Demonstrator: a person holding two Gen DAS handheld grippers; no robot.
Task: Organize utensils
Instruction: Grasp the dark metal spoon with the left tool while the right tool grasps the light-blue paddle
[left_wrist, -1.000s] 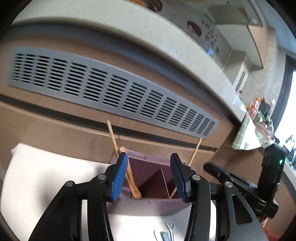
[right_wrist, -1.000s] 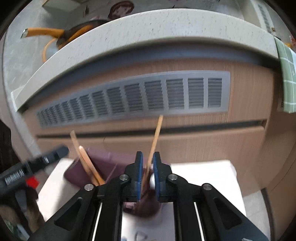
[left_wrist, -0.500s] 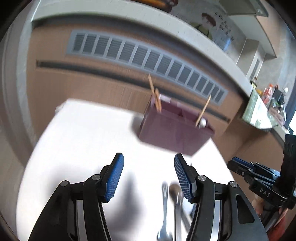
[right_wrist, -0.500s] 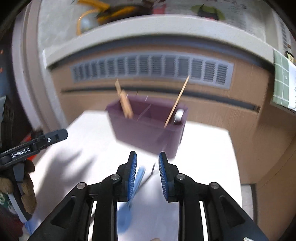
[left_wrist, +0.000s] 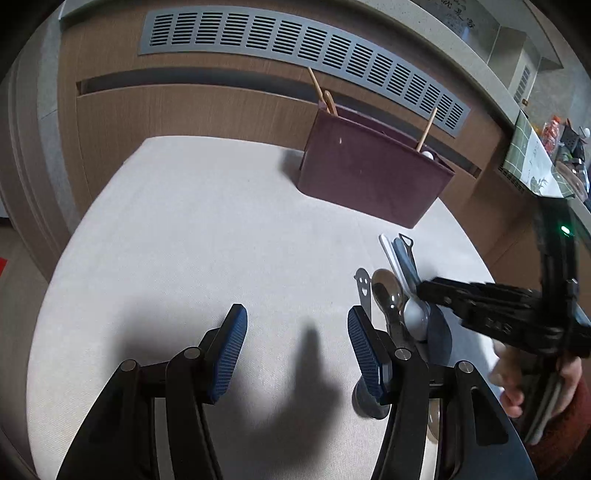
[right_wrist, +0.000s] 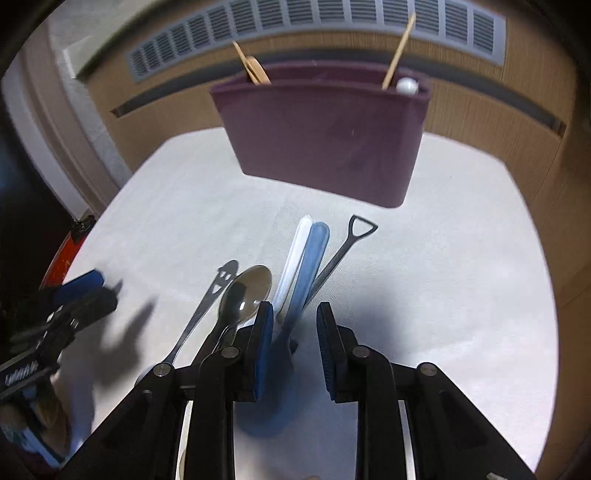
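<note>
A maroon divided holder stands at the table's far side, with wooden utensils at its left end and a chopstick plus a white spoon at its right. Several utensils lie on the white table: a blue spoon, a white spoon, a metal spoon, a smiley-handled utensil and a shovel-handled utensil. My right gripper is open, low over the blue spoon's handle. My left gripper is open and empty, left of the pile.
A wooden cabinet front with a grey vent grille rises behind the table. The white table has rounded edges. The right gripper's black body shows at the right of the left wrist view.
Both grippers pulled back from the holder and dropped toward the table. The right gripper let go of the chopstick in the holder, opened, and now sits over the loose utensils.
</note>
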